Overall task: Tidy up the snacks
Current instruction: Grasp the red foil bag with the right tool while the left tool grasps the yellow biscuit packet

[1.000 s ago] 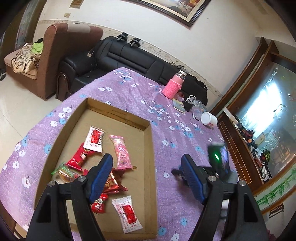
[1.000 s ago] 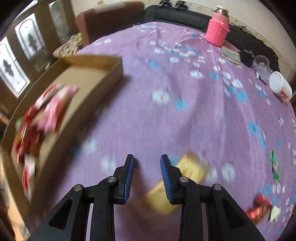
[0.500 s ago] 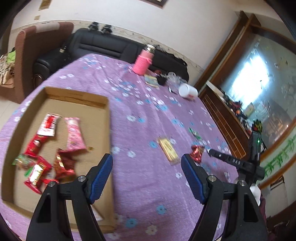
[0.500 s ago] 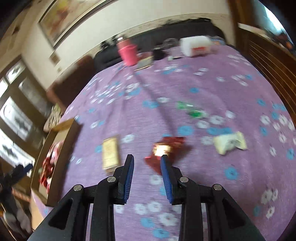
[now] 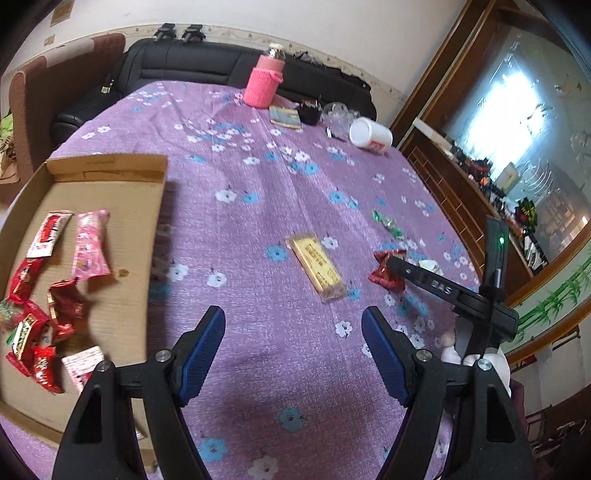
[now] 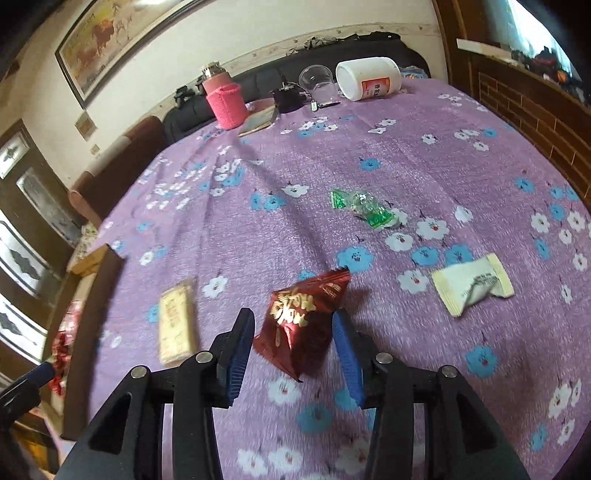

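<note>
Purple flowered tablecloth (image 6: 369, 155), crinkly snack wrappers scattered.
Right gripper (image 6: 293, 345) jaws, just widening, straddle a glossy red packet (image 6: 301, 317), seemingly untouched; left gripper (image 5: 293, 345) spread, empty.

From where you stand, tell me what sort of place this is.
Most likely a home living room: a black sofa behind the table's purple flowered cloth, and a framed painting on the wall.

right gripper (image 6: 293, 345) opened around red packet (image 6: 301, 321)

Glossy foil red snack packet (image 6: 301, 319) lies on matt purple cloth (image 6: 369, 147); cardboard tray (image 5: 110, 170) matt.
</note>
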Available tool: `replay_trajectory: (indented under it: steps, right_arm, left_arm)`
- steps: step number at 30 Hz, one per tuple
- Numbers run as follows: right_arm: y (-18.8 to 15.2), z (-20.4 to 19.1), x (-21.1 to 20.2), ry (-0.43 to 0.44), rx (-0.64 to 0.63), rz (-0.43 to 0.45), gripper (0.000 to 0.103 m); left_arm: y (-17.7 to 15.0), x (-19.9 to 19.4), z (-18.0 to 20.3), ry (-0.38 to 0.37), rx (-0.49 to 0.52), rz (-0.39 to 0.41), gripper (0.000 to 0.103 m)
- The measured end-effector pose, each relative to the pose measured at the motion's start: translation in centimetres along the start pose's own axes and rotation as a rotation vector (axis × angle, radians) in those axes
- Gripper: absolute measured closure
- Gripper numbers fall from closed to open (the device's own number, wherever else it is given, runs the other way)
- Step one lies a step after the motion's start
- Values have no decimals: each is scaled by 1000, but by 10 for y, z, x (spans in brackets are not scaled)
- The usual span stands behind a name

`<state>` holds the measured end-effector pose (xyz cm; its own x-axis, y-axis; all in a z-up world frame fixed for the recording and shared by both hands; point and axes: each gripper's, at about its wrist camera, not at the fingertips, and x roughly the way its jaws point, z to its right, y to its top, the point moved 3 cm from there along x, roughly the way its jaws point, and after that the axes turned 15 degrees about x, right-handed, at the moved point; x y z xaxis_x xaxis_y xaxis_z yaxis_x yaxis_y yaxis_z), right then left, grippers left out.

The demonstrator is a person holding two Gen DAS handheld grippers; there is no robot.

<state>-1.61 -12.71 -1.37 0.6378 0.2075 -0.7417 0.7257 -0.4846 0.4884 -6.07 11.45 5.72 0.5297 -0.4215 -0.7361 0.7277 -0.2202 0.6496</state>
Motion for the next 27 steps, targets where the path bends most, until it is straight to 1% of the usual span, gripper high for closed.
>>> replay_trajectory:
  steps: [3,5,6,7,10,12,16,21,24,25,26,27]
  right_arm:
    - [0,0,8,-5,3,1,56]
    - [0,3,11,1,10,7,60]
    - [0,4,11,1,9,13,64]
    - [0,5,11,5,11,14,65]
    - [0,9,9,29,34,16,65]
    - [0,9,8,34,37,17,65]
    - [0,12,4,35,46,28,65]
    - [2,18,-3,45,79,48,65]
    - [2,19,-4,52,85,48,65]
    - [1,18,-4,53,83,47,65]
    - [1,17,-4,54,80,47,65]
    - [1,17,-4,55,78,47,65]
  left_arm:
    - [3,15,5,4,10,-28,27]
    - [7,29,9,2,15,-49,27]
    - [9,36,11,0,17,-59,27]
    - [11,45,13,-2,20,-71,28]
    - [19,67,21,-4,32,-98,28]
    - [24,81,26,7,53,-108,28]
    - [31,107,32,42,85,-133,28]
    - [39,131,38,116,145,-140,28]
    - [42,144,47,199,228,-146,29]
    - [42,145,48,222,249,-143,32]
    - [42,145,51,232,274,-125,43]
    - [42,144,53,220,288,-114,63]
